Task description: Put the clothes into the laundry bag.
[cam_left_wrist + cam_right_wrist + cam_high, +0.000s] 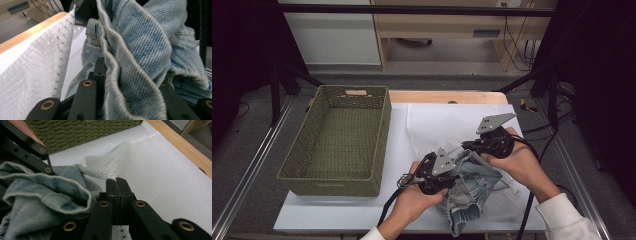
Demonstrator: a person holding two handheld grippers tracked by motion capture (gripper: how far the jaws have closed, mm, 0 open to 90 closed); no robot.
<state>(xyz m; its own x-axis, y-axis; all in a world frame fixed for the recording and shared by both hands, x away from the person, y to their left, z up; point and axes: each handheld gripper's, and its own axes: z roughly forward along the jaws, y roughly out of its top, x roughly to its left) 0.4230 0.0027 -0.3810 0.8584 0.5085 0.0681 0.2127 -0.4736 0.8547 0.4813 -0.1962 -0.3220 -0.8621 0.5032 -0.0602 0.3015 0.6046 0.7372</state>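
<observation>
Jaws: left gripper (455,175) is clamped on a bunched fold of the denim shorts (469,187), and right gripper (117,182) has its jaws pressed together on a pinch of the white mesh cloth (160,172). Progress looks early: the shorts sit crumpled lower centre of the high view, on the cloth, while the green basket (379,135) at left holds nothing, so sorting or loading is probably all left. The right gripper view shows the cloth tenting up at the pinch; the high view hides that behind the hand.
</observation>
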